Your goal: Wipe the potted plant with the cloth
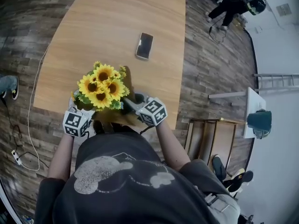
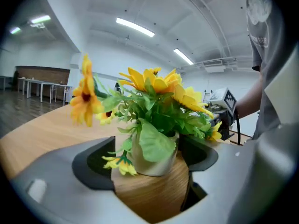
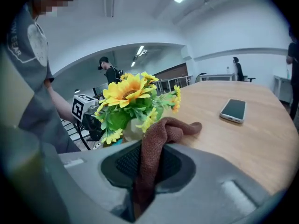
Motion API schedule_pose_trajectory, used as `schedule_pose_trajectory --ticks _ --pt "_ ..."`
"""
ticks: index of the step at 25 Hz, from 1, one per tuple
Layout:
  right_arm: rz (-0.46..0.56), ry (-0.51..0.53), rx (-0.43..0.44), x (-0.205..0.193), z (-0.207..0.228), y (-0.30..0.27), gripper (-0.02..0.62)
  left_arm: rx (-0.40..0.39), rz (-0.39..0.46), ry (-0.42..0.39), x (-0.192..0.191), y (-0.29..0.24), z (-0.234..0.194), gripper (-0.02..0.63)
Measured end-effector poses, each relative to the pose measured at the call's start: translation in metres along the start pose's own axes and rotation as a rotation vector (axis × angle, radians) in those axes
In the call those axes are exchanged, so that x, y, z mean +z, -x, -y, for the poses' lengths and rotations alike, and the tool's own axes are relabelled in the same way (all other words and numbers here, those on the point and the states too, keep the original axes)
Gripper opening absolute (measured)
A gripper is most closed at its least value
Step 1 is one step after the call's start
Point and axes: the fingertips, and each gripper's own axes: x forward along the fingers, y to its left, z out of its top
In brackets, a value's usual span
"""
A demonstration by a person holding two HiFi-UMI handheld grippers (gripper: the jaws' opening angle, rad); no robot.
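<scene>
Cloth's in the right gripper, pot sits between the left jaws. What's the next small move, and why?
Probably close the left gripper on the pot first. Its jaws stand open around the pot, a gap showing on one side, so nothing steadies it. The right gripper is shut on the brown cloth, whose free end lies beside the flowers; wiping now might tip the pot.

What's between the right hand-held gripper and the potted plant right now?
The brown cloth: pinched in the right hand-held gripper, its bunched end sits just before the potted plant, seen in the right gripper view.
</scene>
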Motion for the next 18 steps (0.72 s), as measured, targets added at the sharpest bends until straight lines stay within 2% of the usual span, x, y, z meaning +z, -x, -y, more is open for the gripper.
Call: schedule_pose_trajectory --ticks 5,8,12,14,18 --pt "0.054 -0.078 -0.112 -0.005 0.009 0.024 0.055 0.033 0.01 0.038 -0.003 0.014 -0.002 0.457" --pt "0.093 -0.119 -0.191 -0.004 0.017 0.035 0.055 0.043 0.008 0.033 -0.007 0.023 -0.005 0.44" --pt "0.16 -0.156 -0.287 0.0 0.022 0.054 0.055 0.065 0.041 0.018 -0.003 0.035 -0.007 0.382" --pt "0.19 -0.163 -0.319 0.003 0.021 0.061 0.055 0.075 0.065 0.013 0.001 0.04 -0.008 0.356" --pt "0.234 -0.181 -0.346 0.008 0.013 0.069 0.055 0.079 0.103 -0.012 0.004 0.052 -0.004 0.345"
